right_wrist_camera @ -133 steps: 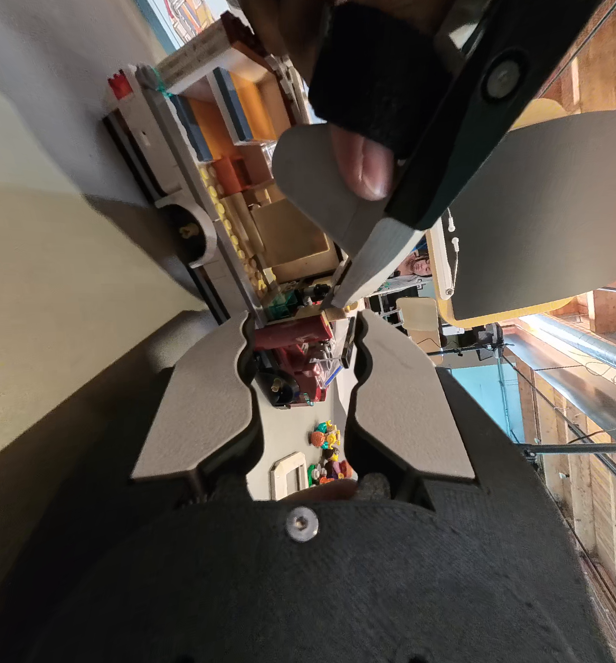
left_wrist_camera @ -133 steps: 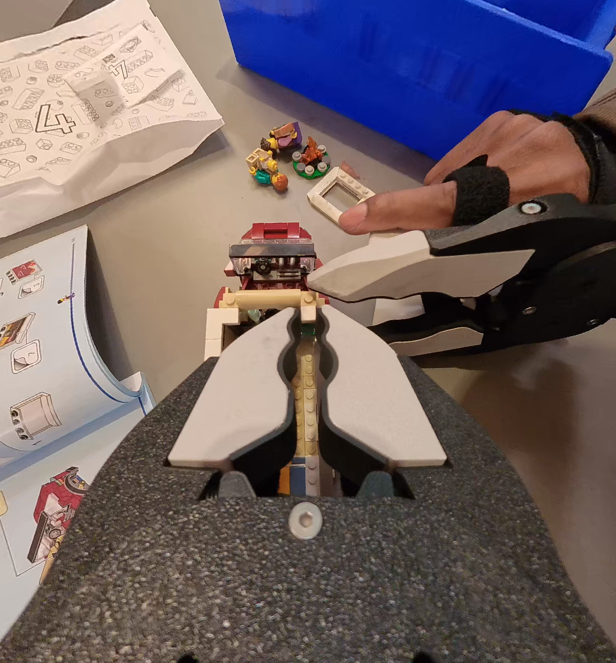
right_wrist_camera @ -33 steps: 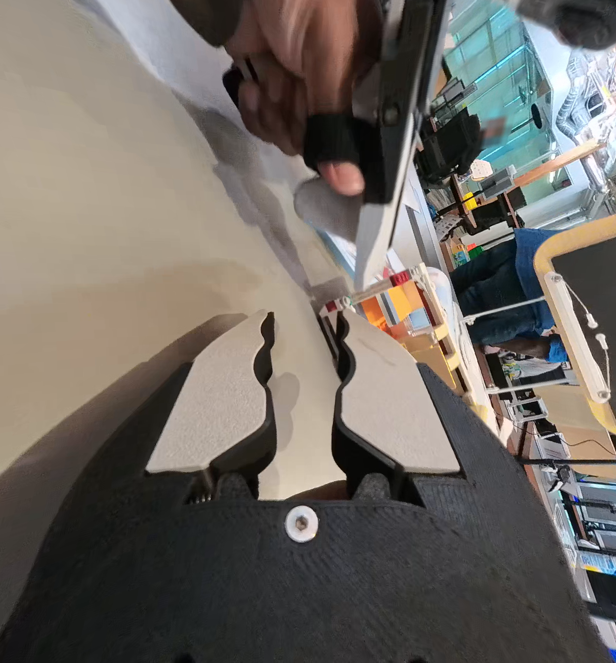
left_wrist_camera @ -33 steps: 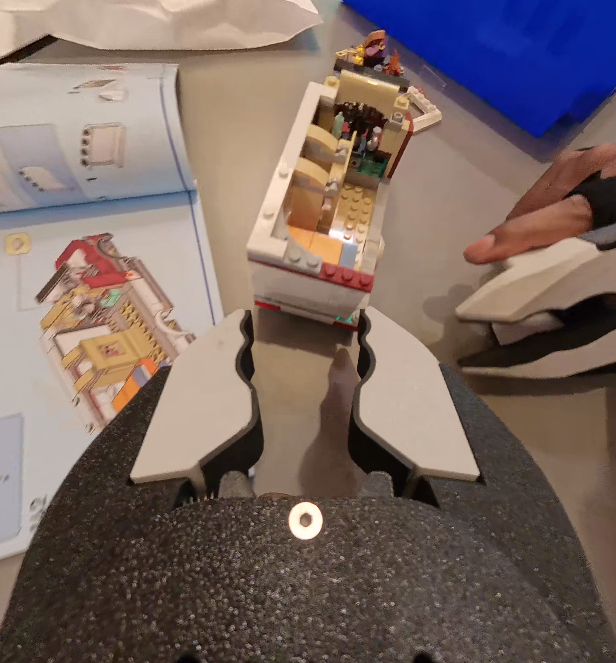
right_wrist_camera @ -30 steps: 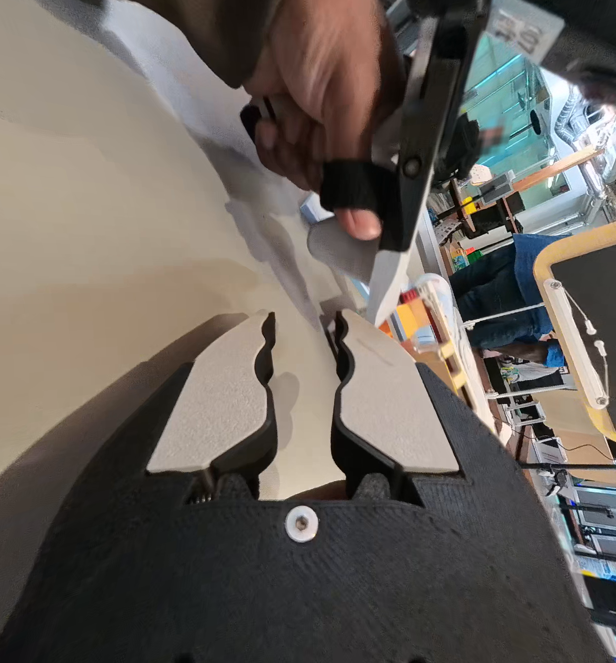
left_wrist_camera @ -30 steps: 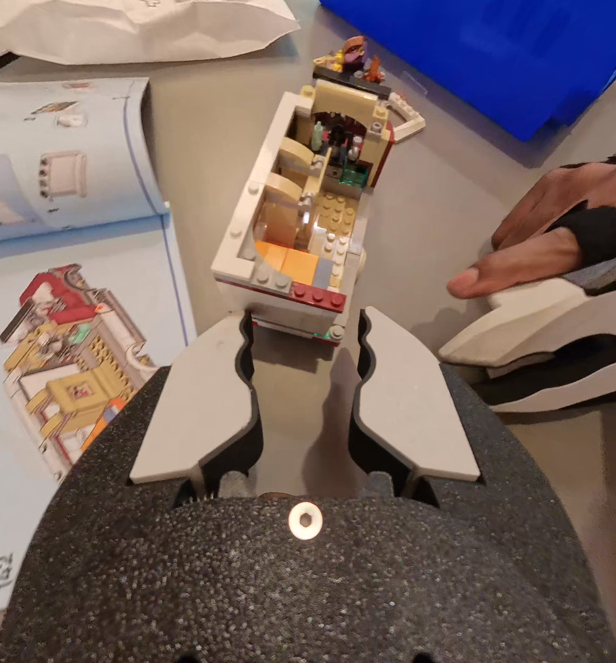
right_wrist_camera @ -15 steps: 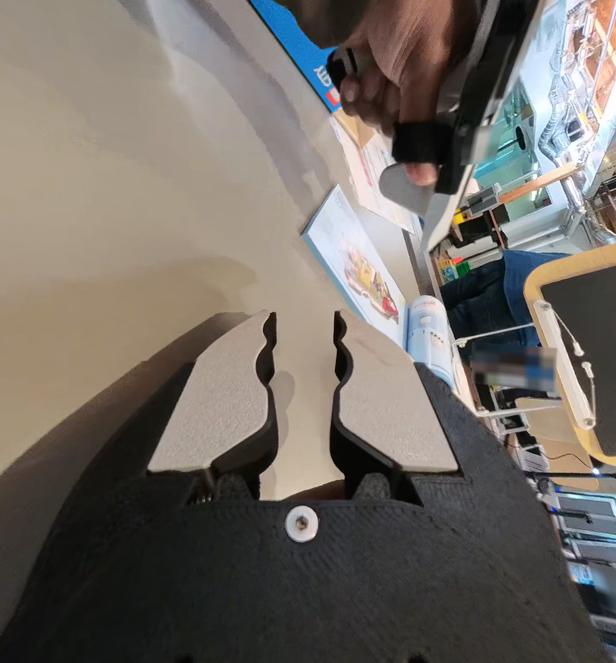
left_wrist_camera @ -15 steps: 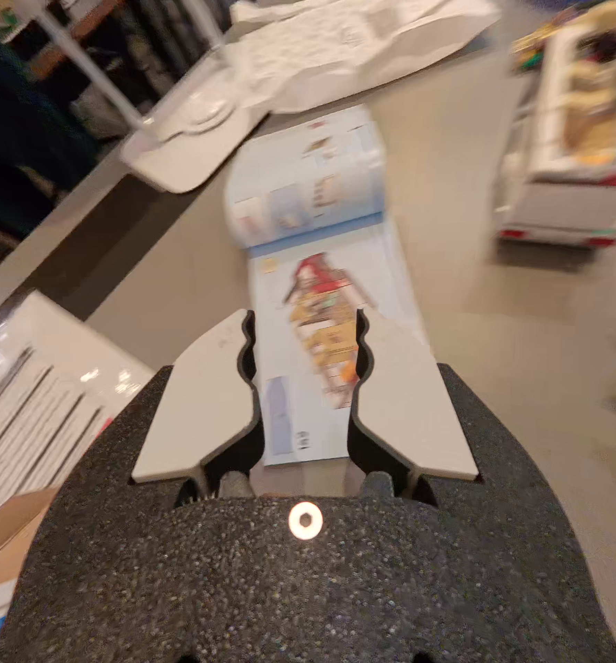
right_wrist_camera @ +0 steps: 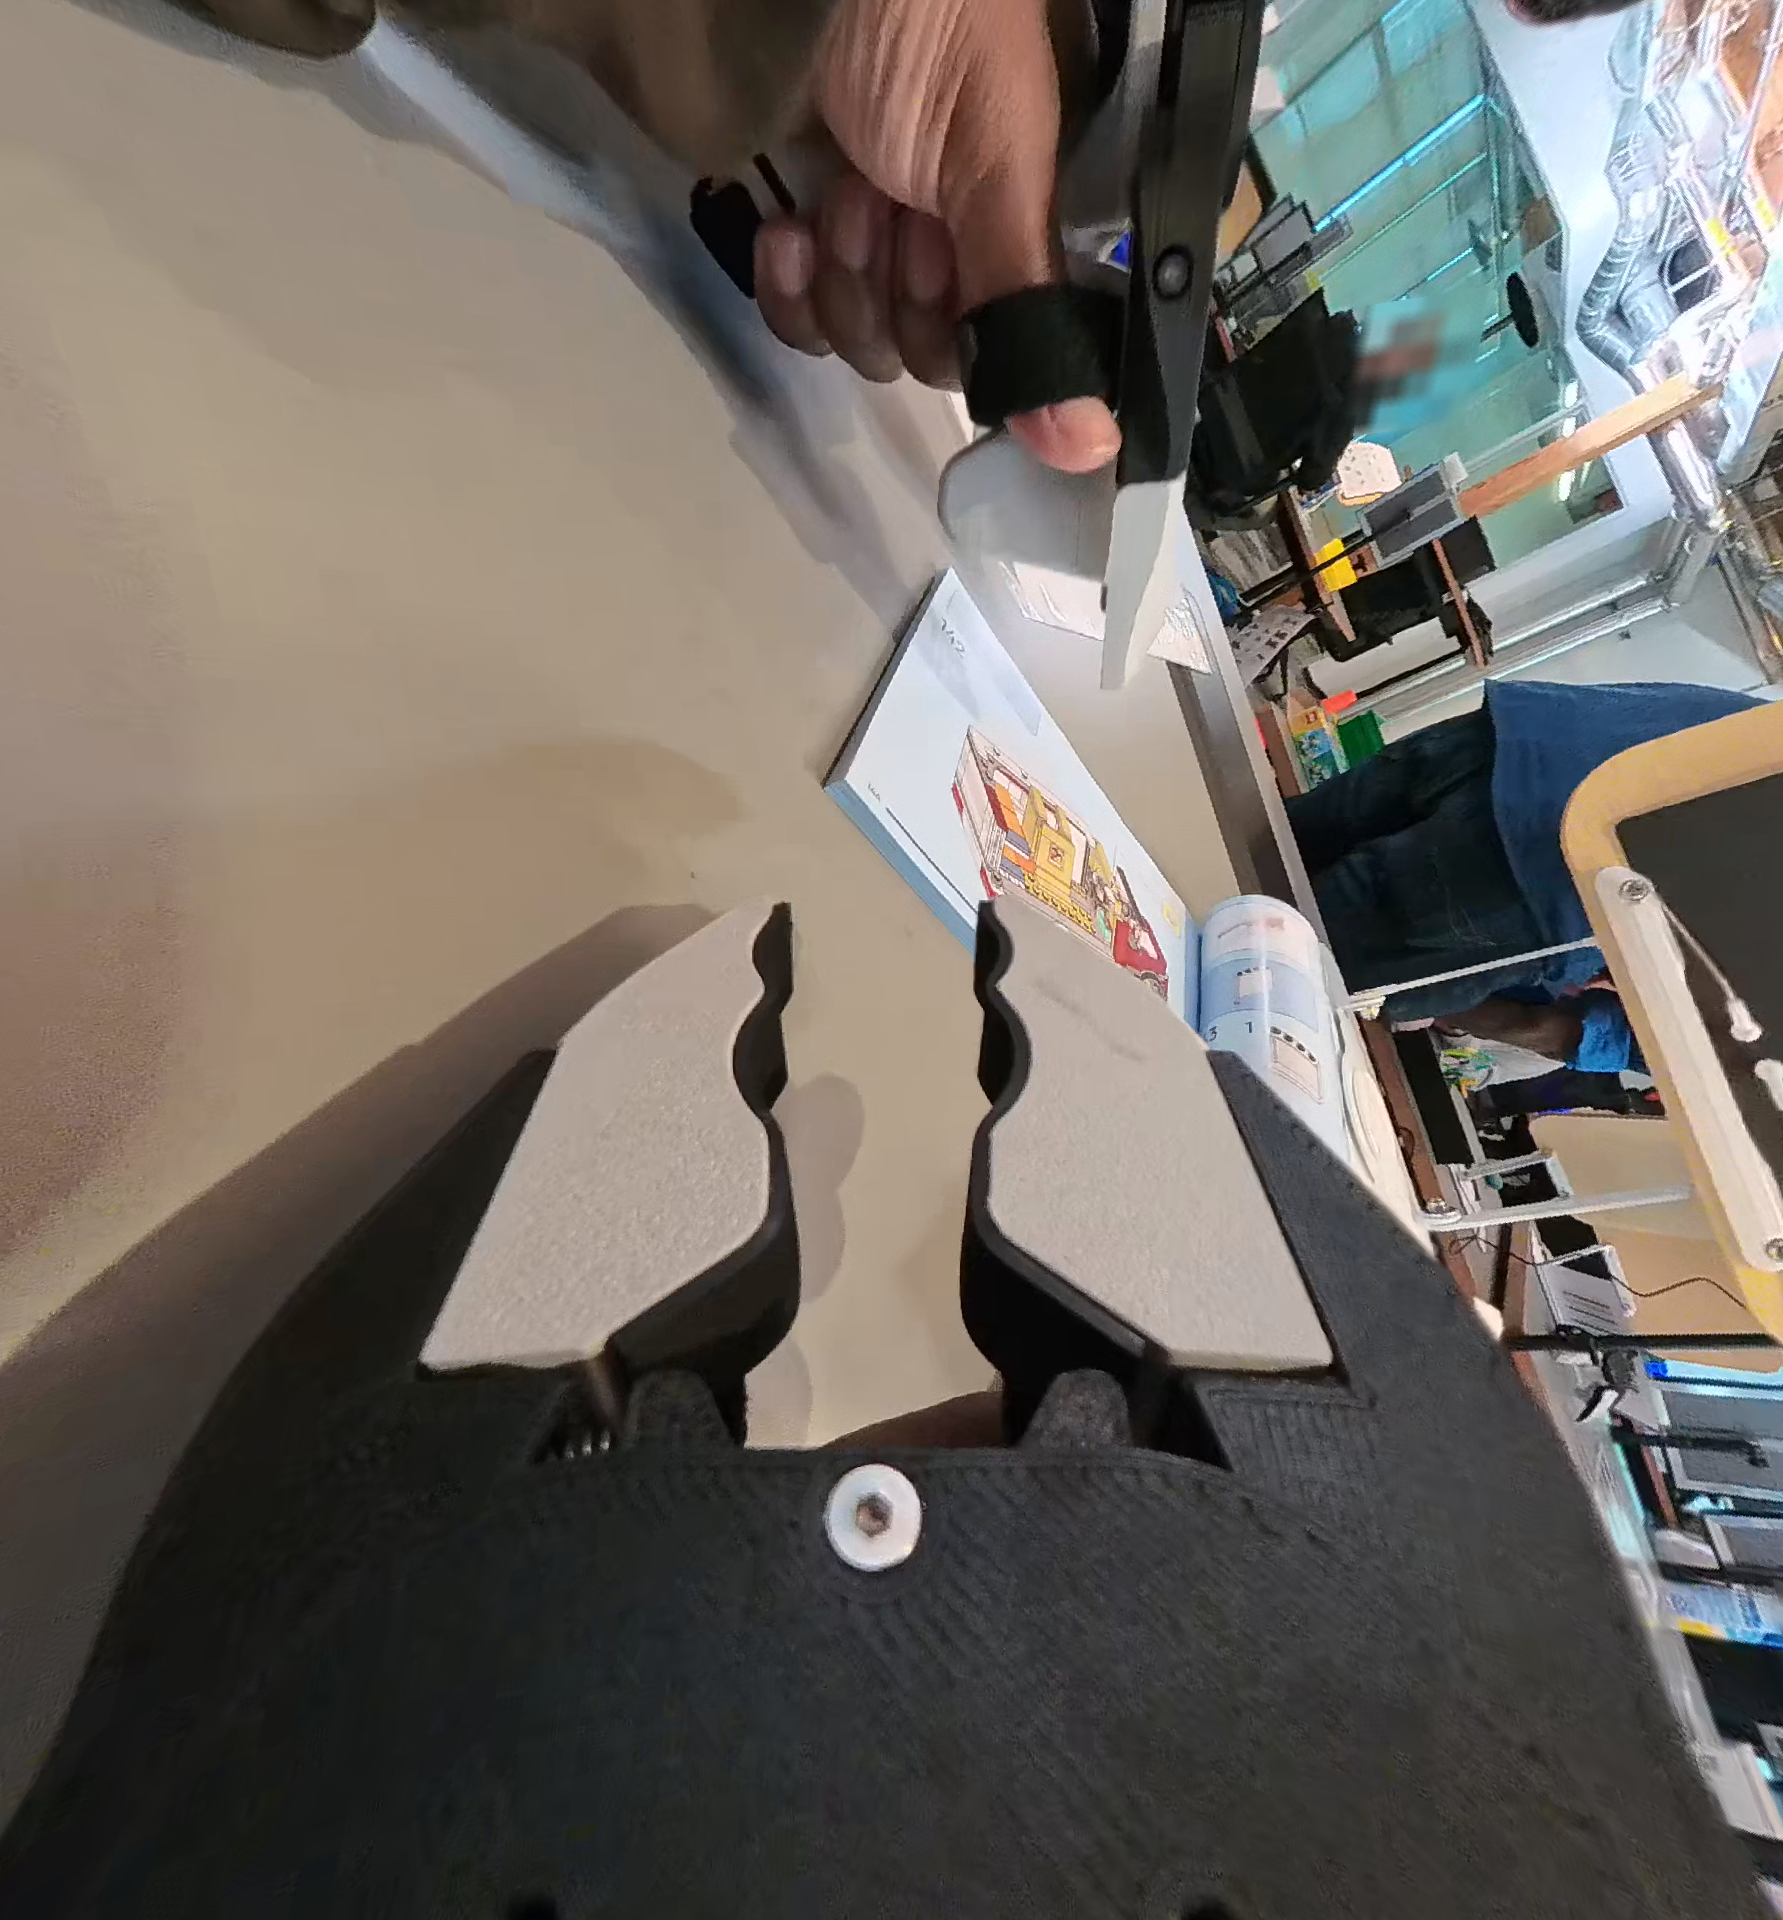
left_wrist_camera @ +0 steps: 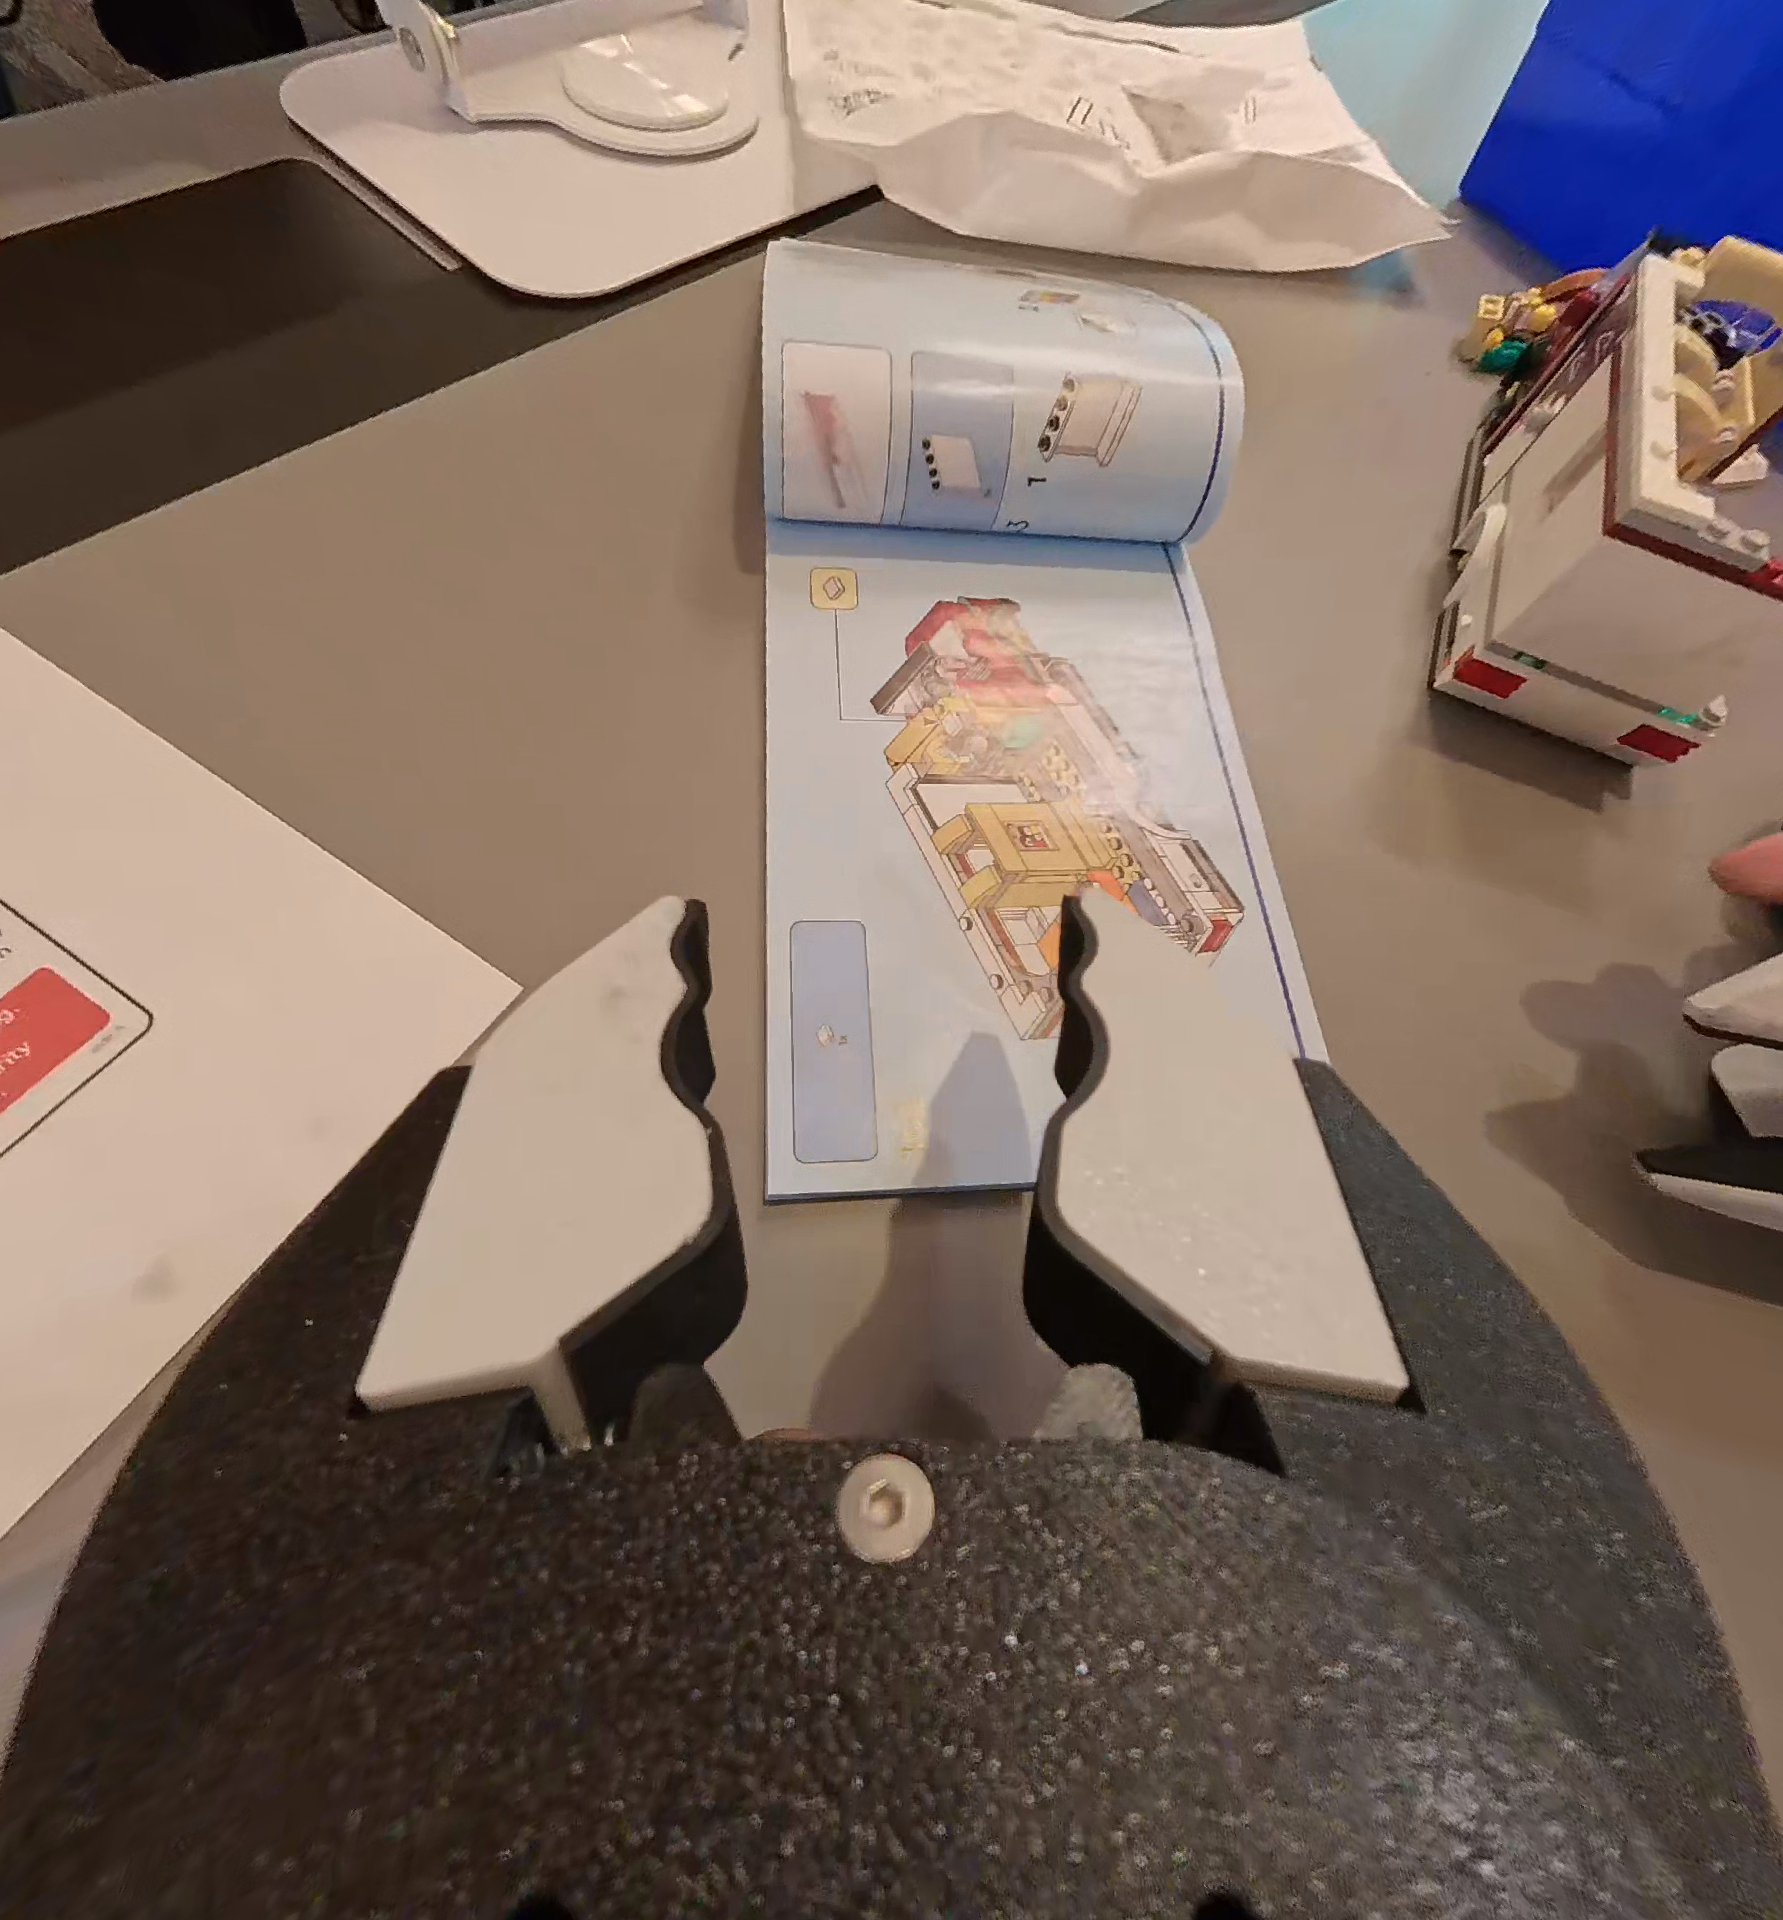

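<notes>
A second ago the left tongs (left_wrist_camera: 882, 920) stood right behind the brick-built camper van (left_wrist_camera: 1635, 499), which filled the space ahead of them; now they have swung away and hang over the near end of the open instruction booklet (left_wrist_camera: 991, 790), with the van off to the right of the booklet. Their jaws also stand wider than before, and nothing is between them. The right tongs (right_wrist_camera: 882, 925) have barely changed: a narrow gap, with only bare tabletop (right_wrist_camera: 347, 623) seen through it

The booklet lies flat on the grey tabletop, pale blue, its far page curled over in a roll, the near page showing a coloured drawing of a van. The van is white with dark red trim and roofless, tan fittings showing inside. Small loose figures (left_wrist_camera: 1521, 322) lie just beyond it

Seen from the right tongs, a hand (right_wrist_camera: 918, 208) with a black finger strap holds the left tongs above the booklet's near edge, tips pointing down
</notes>
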A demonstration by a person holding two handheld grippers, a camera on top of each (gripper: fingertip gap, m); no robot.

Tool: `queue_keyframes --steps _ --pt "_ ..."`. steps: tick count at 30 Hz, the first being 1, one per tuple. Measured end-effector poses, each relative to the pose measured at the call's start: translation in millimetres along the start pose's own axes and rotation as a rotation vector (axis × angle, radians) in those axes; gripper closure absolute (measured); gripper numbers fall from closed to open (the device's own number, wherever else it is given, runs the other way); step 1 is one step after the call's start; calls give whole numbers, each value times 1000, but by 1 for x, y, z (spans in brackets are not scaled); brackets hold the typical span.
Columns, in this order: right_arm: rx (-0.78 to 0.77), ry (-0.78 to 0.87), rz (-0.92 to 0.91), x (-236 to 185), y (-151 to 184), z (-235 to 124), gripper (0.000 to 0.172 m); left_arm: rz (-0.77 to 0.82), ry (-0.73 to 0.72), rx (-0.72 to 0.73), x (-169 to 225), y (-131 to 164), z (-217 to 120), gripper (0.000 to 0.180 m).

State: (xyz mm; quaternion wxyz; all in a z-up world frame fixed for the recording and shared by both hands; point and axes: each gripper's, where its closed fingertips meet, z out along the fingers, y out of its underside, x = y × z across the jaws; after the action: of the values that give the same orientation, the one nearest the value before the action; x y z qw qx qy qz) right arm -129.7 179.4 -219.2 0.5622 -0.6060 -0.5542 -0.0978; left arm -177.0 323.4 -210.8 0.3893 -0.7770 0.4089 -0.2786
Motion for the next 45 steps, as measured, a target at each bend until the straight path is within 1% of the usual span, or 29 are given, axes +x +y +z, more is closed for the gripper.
queue_keyframes --steps 3,8,12,17,21,25,29,33,36,40,45 --pt "15 -3 -25 -2 -1 -2 141 0 15 -9 0 4 0 115" --pt "25 10 -56 -2 1 -5 144 14 38 -82 3 19 4 113" --pt "23 14 -62 -1 3 -6 145 25 30 -82 5 18 4 112" --pt "18 10 -69 -2 3 -5 148 -19 36 -56 1 16 1 112" --pt "5 3 -68 -2 4 -2 152 -31 46 -84 0 22 1 112" --pt "5 3 -78 -3 4 -2 154 -15 31 -157 1 31 -5 112" --pt "1 5 -84 -3 4 -1 156 14 -27 -243 -2 41 -17 112" --pt "-7 9 -89 -3 4 1 158 11 -64 -291 -4 47 -24 113" --pt "-11 11 -91 -3 4 2 159 17 -59 -285 -1 44 -22 114" --pt "-9 15 -95 -2 4 2 159 -22 -35 -266 6 39 -14 116" --pt "-5 17 -97 -2 4 1 158 -61 -60 -305 2 46 -11 116"
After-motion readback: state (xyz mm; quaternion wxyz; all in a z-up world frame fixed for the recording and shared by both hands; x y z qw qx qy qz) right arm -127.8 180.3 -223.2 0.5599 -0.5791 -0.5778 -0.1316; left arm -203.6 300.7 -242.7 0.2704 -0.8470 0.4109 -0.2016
